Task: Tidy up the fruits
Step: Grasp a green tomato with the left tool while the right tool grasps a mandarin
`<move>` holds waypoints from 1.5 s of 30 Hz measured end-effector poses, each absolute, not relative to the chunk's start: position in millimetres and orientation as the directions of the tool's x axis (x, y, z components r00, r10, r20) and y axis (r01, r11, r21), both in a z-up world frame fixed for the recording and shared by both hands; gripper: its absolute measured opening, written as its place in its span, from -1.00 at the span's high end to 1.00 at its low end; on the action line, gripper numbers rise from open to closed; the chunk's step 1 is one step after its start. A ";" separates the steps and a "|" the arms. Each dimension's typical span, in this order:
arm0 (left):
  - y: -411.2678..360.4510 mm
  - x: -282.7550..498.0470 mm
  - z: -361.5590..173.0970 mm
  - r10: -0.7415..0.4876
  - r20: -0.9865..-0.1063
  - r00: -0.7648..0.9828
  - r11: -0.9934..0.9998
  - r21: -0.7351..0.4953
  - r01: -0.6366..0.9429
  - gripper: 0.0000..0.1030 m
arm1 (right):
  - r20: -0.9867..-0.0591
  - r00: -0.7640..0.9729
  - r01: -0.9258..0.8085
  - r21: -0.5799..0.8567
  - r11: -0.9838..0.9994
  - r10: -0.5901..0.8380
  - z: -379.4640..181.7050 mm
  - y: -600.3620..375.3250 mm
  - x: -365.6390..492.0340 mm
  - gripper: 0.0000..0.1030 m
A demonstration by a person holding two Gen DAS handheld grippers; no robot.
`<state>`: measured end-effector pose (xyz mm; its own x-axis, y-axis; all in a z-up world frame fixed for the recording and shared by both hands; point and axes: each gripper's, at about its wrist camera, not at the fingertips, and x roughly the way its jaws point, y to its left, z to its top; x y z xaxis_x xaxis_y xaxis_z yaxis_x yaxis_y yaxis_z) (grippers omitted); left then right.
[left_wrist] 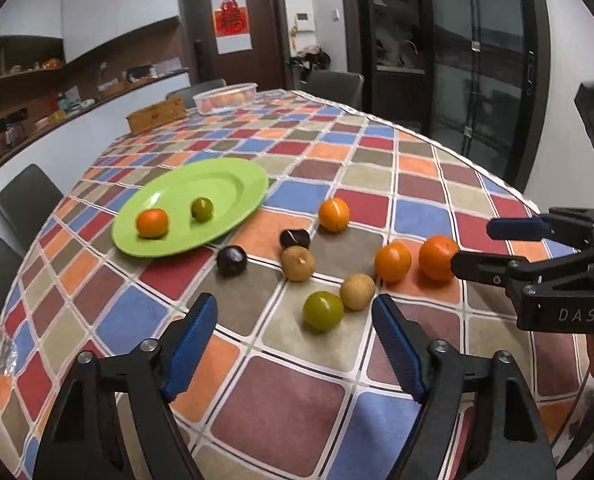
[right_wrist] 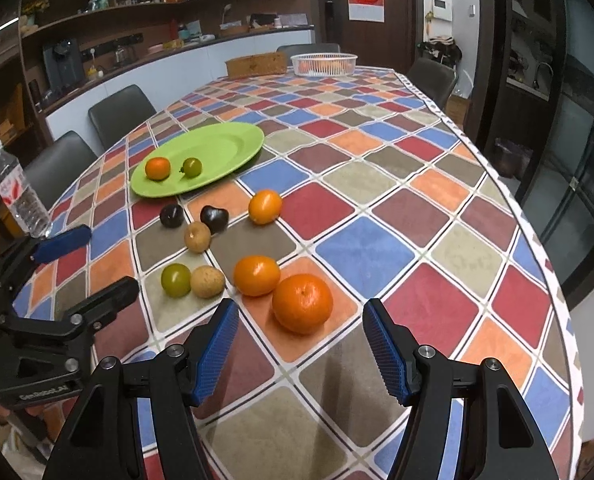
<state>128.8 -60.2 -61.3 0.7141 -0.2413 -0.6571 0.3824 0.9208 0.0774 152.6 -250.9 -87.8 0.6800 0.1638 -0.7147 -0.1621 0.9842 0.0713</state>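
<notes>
Right now, through the left wrist camera, I have the left gripper (left_wrist: 293,344) spread and empty, angled down at the desk (left_wrist: 297,396). Its nearest targets are the green fruit (left_wrist: 323,312) and the tan fruit (left_wrist: 357,291) touching it, both just beyond the fingertips and a little right of centre. To do this pick well I would take the green one alone: shift slightly right so it sits between the blue pads, come down until the pads flank its widest part, then close gently so it does not roll into its neighbour. The green plate (left_wrist: 217,178), already carrying a small orange fruit (left_wrist: 152,222) and a green one, lies further off to the left. The right gripper (left_wrist: 473,246) shows at the right edge, close to the big orange (left_wrist: 437,258).

From the right wrist camera, the right gripper (right_wrist: 301,354) is also spread with nothing between its pads. The big orange (right_wrist: 302,303) sits just ahead, almost centred in the gap, touching a smaller orange (right_wrist: 256,275) on its left. I judge a straight descent will do, closing only once the pads pass its sides. The green plate (right_wrist: 221,140) is well away, up and left.
</notes>
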 end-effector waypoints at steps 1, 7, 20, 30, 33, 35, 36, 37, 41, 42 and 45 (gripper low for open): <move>-61.2 130.1 -63.6 -0.246 -0.662 0.708 0.918 0.075 0.390 -0.46 | -0.717 0.677 -0.164 0.071 0.984 0.165 -89.5 -250.9 154.0 -0.27; -68.4 139.3 -79.5 -0.269 -0.708 0.653 0.894 0.069 0.443 -0.20 | -0.729 0.666 -0.168 0.060 0.984 0.158 -97.5 -249.4 161.8 -0.26; -72.9 156.0 -93.7 -0.295 -0.759 0.581 0.878 0.025 0.479 0.14 | -0.742 0.649 -0.183 0.063 0.981 0.168 -107.0 -245.0 171.5 -0.07; -76.8 165.8 -95.7 -0.289 -0.770 0.568 0.887 0.009 0.462 0.30 | -0.744 0.644 -0.192 0.069 0.979 0.178 -109.3 -244.9 179.4 0.08; -77.4 166.8 -95.4 -0.294 -0.770 0.566 0.888 0.000 0.461 0.42 | -0.744 0.643 -0.192 0.070 0.979 0.179 -109.5 -244.9 179.8 0.09; -78.1 167.3 -95.6 -0.293 -0.772 0.565 0.888 -0.001 0.459 0.44 | -0.752 0.634 -0.193 0.073 0.978 0.181 -111.0 -244.7 181.6 0.09; -78.0 167.3 -95.5 -0.292 -0.772 0.565 0.890 -0.002 0.457 0.44 | -0.756 0.628 -0.192 0.081 0.978 0.185 -112.4 -245.0 182.9 0.09; -77.2 167.0 -95.1 -0.292 -0.772 0.565 0.891 -0.006 0.453 0.44 | -0.757 0.626 -0.190 0.086 0.978 0.188 -113.5 -245.5 183.6 0.11; -76.2 164.9 -92.8 -0.294 -0.767 0.570 0.895 -0.012 0.446 0.44 | -0.754 0.630 -0.190 0.080 0.978 0.184 -113.9 -247.0 184.6 0.19; -75.5 163.4 -91.1 -0.293 -0.764 0.576 0.897 -0.010 0.443 0.45 | -0.754 0.630 -0.190 0.082 0.978 0.185 -113.9 -247.0 184.7 0.19; -74.6 159.7 -85.4 -0.297 -0.753 0.587 0.898 -0.012 0.439 0.45 | -0.750 0.631 -0.197 0.090 0.976 0.196 -112.2 -245.9 181.7 0.19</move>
